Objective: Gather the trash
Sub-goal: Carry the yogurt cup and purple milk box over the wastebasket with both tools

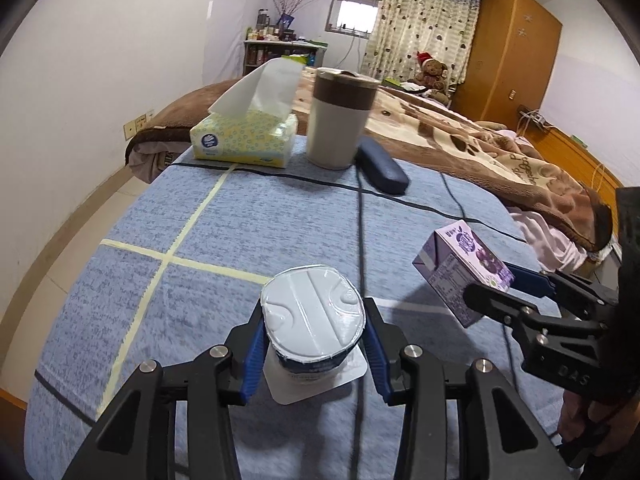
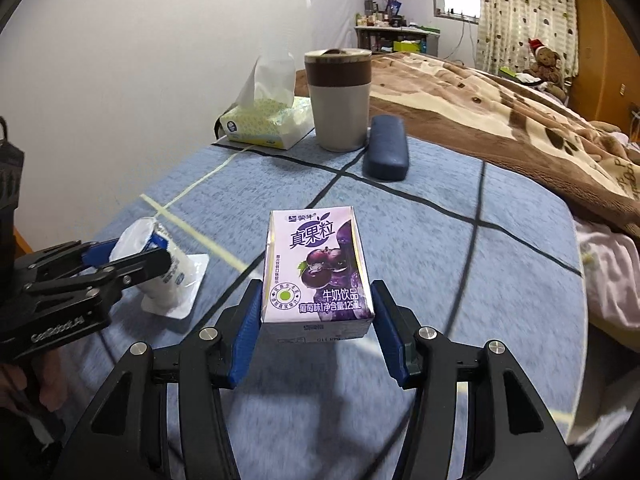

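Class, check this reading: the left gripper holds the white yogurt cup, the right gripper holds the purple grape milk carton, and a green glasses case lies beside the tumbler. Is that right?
One detail is wrong: the glasses case is dark blue, not green, as the right wrist view shows. The rest holds: the left gripper holds the white yogurt cup, the right gripper holds the purple grape milk carton, and the case lies beside the tumbler.

You're facing pale walls (image 1: 120, 60) and a small bright window (image 1: 354, 14) at the far end, with a patterned curtain (image 1: 424, 20) hanging just to its right. A tall wooden wardrobe (image 1: 514, 52) stands in the corner beside the curtain. Left of the window, a shelf (image 1: 280, 46) crowded with bottles sits against the wall. The bed (image 1: 460, 128) under its brown blanket runs toward a teddy bear (image 1: 432, 74). Light floor tiles (image 1: 60, 280) show at your left.
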`<state>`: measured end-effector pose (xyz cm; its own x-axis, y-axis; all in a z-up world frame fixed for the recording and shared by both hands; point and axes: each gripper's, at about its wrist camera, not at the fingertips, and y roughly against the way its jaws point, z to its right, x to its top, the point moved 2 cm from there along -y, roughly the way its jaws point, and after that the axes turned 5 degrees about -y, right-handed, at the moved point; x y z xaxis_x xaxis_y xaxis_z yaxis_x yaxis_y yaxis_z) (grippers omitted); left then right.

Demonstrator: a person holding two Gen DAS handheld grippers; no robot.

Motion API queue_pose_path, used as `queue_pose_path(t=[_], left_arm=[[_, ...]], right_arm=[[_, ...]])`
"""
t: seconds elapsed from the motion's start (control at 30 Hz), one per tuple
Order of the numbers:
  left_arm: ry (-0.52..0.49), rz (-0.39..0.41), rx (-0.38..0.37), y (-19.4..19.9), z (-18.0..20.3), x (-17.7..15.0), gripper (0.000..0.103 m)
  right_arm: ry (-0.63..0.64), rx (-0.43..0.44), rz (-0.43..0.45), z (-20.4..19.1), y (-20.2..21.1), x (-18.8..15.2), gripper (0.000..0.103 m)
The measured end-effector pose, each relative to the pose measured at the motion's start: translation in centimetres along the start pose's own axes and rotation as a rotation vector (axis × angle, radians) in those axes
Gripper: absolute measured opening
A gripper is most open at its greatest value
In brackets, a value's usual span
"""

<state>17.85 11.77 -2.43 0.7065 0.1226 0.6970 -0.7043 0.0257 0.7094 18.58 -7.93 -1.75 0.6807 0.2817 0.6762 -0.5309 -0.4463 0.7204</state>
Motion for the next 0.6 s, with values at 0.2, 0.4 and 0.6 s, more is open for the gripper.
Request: queue_pose_path(t=[0.2,0.4,0.6], left_arm=[[-0.033,0.008,-0.042,2.1,3.1,-1.1,0.044],[-0.084,0.011,-0.083,4.0,6.4,-2.4,0.044],[-0.111,0.012,-0.137,5.4,9.2,-3.6,0.044]], right_arm=[[-0.02,-0.03,0.024,1.0,3.1,-2.1,0.054],[-0.061,-0.057,0.052,2.1,6.0,-4.1,0.054],[-0.106,-0.082,0.065,3.4,8.2,-6.3,0.054]])
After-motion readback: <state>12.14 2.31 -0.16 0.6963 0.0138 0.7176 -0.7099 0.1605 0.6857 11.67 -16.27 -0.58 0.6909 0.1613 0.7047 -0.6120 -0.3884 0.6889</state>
